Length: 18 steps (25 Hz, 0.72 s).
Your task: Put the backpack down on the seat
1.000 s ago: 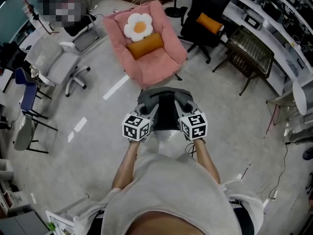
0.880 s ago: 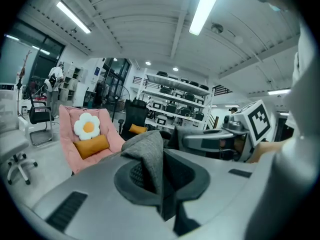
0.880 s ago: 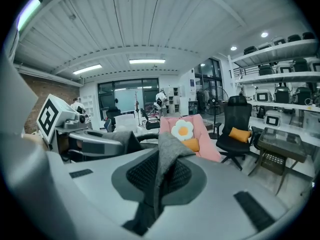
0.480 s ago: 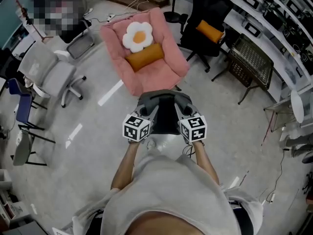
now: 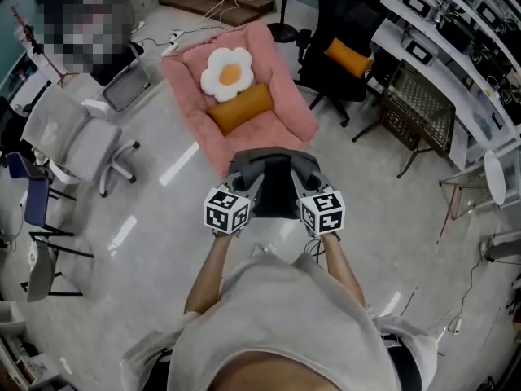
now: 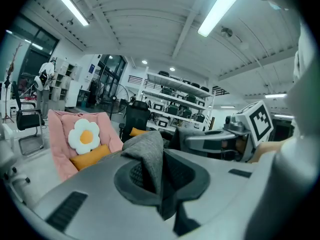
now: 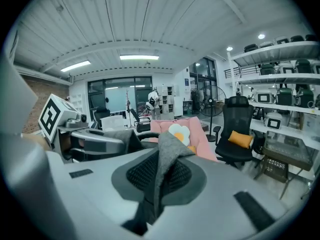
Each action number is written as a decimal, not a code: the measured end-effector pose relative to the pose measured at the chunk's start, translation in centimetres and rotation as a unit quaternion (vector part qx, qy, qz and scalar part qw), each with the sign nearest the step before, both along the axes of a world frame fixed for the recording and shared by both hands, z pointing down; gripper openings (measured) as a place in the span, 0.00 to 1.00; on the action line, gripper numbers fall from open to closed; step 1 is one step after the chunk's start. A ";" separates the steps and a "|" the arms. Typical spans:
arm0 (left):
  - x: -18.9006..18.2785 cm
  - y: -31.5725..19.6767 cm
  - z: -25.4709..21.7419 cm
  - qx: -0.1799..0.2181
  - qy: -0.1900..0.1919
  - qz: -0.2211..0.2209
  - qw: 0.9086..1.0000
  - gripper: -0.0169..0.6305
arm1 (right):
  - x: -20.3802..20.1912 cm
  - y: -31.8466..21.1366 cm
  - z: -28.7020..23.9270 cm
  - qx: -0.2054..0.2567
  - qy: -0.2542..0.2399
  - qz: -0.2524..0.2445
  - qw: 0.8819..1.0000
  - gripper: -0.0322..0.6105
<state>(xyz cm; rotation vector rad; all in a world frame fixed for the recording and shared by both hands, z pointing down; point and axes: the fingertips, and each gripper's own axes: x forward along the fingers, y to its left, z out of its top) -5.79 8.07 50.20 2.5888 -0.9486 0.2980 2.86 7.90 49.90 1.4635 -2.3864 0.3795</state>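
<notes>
1. My left claw (image 6: 155, 176) is pressed together on a fold of the soft grey-and-black fabric backpack (image 5: 275, 182). It bites only a thin ridge of cloth, so a jolt could pull that ridge out and drop this corner.
2. The backpack hangs between my two claws over the pale floor (image 5: 155, 218), close to the front edge of the padded pink armchair (image 5: 283, 114), not yet on it.
3. The seat already bears a white flower-shaped cushion (image 5: 228, 66) and an orange bolster cushion (image 5: 241, 107). If I set the bag on the bolster's slope, I judge it may tip forward and slide off.
4. My right claw (image 7: 160, 176) is likewise clamped on a grey fold. If one side lets go first, the load will swing and twist on the other.
5. At the right stands a black office chair (image 5: 350, 19) with an orange cushion. Veering that way would land the bag on the wrong seat.
</notes>
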 end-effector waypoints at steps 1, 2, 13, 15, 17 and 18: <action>-0.1 -0.7 0.1 0.000 0.000 0.002 1.000 0.08 | -0.1 -0.7 0.0 0.001 0.000 0.003 1.000 0.09; -0.2 -1.4 0.1 0.000 0.000 0.004 1.000 0.08 | -0.2 -1.3 0.1 0.001 -0.001 0.005 1.000 0.09; 0.1 -5.8 1.1 -0.008 -0.008 0.020 1.000 0.08 | 0.1 -5.4 1.3 -0.008 -0.002 0.019 1.000 0.09; 0.3 -6.5 1.3 -0.011 -0.010 0.020 1.000 0.08 | 0.3 -6.1 1.5 -0.009 0.000 0.019 1.000 0.09; 0.5 -7.4 1.6 -0.013 -0.012 0.020 1.000 0.08 | 0.5 -7.0 1.7 -0.009 0.000 0.018 1.000 0.09; 0.6 -7.9 1.7 -0.013 -0.013 0.020 1.000 0.08 | 0.5 -7.5 1.8 -0.010 0.000 0.018 1.000 0.09</action>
